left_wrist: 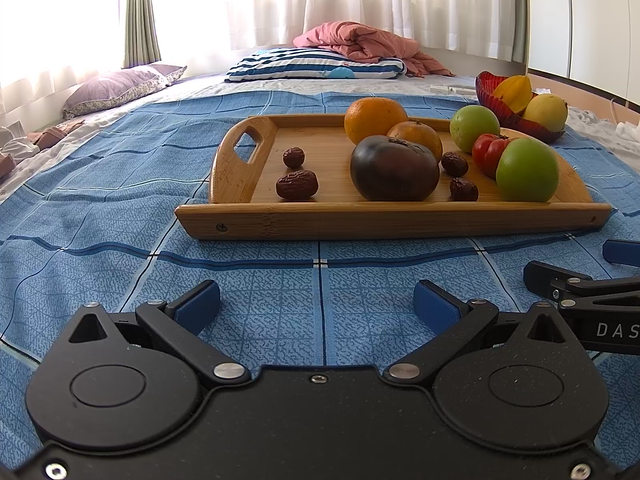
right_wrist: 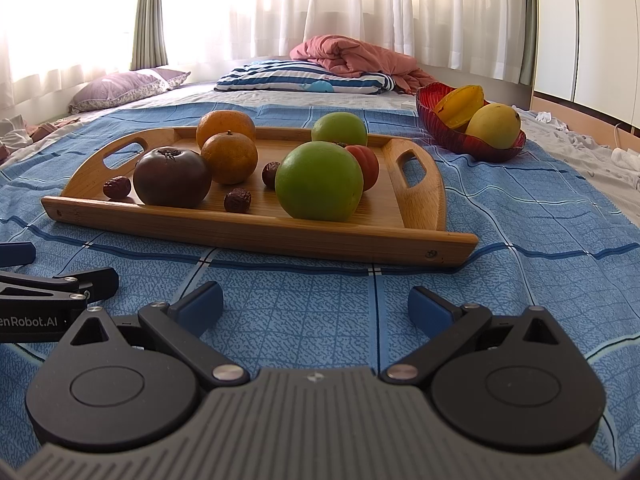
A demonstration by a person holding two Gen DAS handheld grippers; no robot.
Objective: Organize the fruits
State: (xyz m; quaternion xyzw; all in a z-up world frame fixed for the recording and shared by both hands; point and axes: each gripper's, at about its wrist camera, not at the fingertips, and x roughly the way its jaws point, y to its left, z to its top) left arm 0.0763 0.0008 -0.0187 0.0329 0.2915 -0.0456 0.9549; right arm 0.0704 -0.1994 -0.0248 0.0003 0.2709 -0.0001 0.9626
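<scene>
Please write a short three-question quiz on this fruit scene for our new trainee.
1. True or false: the starfruit lies in the red bowl.
2. How many green fruits sit on the wooden tray?
3. Which is held: A) an orange, B) a date, C) nothing?

Key: 1 true. 2 two, a near one and a far one. 3 C; the left gripper and right gripper are both open over the blue bedcover.

The left gripper (left_wrist: pixel 318 304) sits low over the bed's near edge, level, its blue-padded fingers (left_wrist: pixel 198 306) spread wide with nothing between them. The right gripper (right_wrist: pixel 316 306) sits just beside it on the right, level too, its fingers (right_wrist: pixel 430 308) equally wide apart and empty. Each shows at the edge of the other's view.
</scene>
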